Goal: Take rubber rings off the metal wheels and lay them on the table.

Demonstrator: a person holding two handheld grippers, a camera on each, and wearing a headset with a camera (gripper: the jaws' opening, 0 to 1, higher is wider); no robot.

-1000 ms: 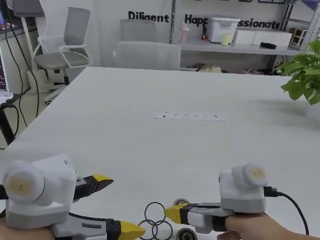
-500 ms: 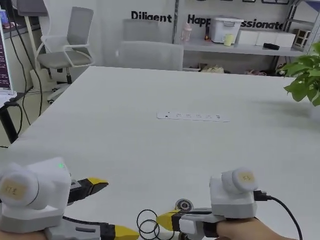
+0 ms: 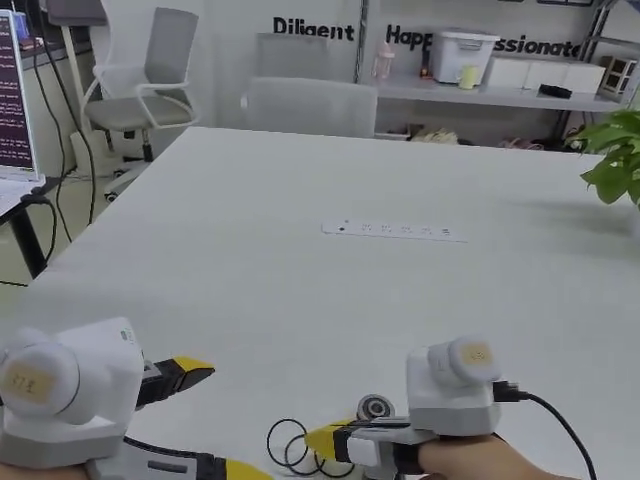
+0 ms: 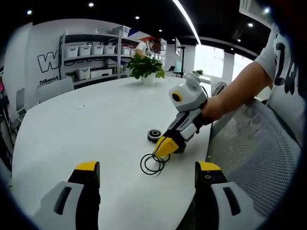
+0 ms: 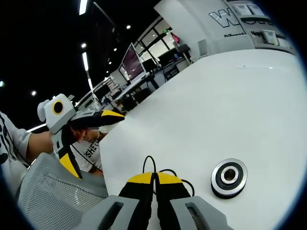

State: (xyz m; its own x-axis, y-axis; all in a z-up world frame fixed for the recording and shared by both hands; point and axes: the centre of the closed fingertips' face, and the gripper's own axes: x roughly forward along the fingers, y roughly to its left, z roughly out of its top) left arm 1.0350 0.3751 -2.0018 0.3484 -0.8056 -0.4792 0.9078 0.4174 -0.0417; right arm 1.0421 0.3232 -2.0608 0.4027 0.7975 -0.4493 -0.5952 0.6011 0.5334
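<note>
Desk-level coverage: the head view looks forward and down from over the near edge of the table (image 3: pixel 300 250), with the metal wheel (image 3: pixel 373 407) low in frame. The left gripper view rides low to the wheel's left, facing across it toward the right gripper (image 4: pixel 161 149), with the wheel a short way ahead. The right gripper view sits just beside the wheel, close over the tabletop, facing back past it toward the left gripper (image 5: pixel 97 145). All three views share the wheel and the rubber rings (image 4: pixel 152 164) near it.
</note>
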